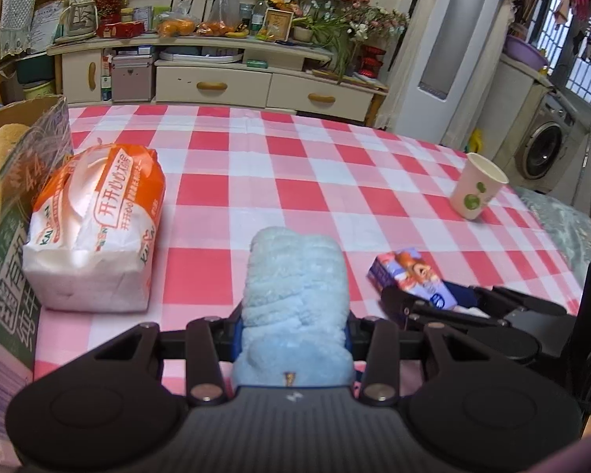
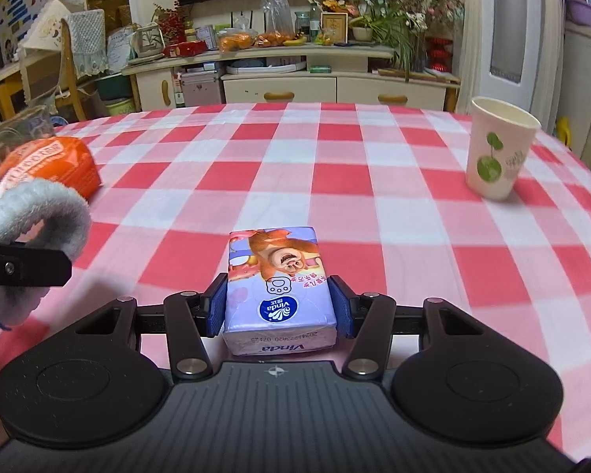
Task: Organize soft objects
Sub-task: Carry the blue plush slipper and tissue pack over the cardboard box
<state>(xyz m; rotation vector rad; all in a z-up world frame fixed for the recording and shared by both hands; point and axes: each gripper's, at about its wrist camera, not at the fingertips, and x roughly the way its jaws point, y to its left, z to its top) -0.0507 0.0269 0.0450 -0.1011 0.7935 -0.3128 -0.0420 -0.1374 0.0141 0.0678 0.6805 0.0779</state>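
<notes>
1. Left wrist view: a fluffy pale-blue towel (image 1: 295, 295), folded into a thick wad, is being clamped between the blue pads of the left gripper (image 1: 293, 331); its long axis is running straight ahead along the fingers, its rounded end pointing at the far edge of the checked tablecloth (image 1: 295, 157).
2. A purple Vinda tissue pack (image 2: 279, 291) printed with a cartoon bear is being squeezed by the right gripper (image 2: 280, 305); its long axis is also lying along the fingers, the print upside down to the camera.
3. Left of the towel, an orange-and-white tissue bag (image 1: 98, 228) is lying on the tablecloth, just beside a cardboard box (image 1: 15, 197) at the cloth's left edge.
4. Inside that box a tan plush shape (image 1: 4, 146) is being partly shown; what it is cannot be told.
5. Right of the towel and well apart from it, a paper cup (image 2: 496, 149) with green dots is standing upright, mouth open, its inside not being seen.
</notes>
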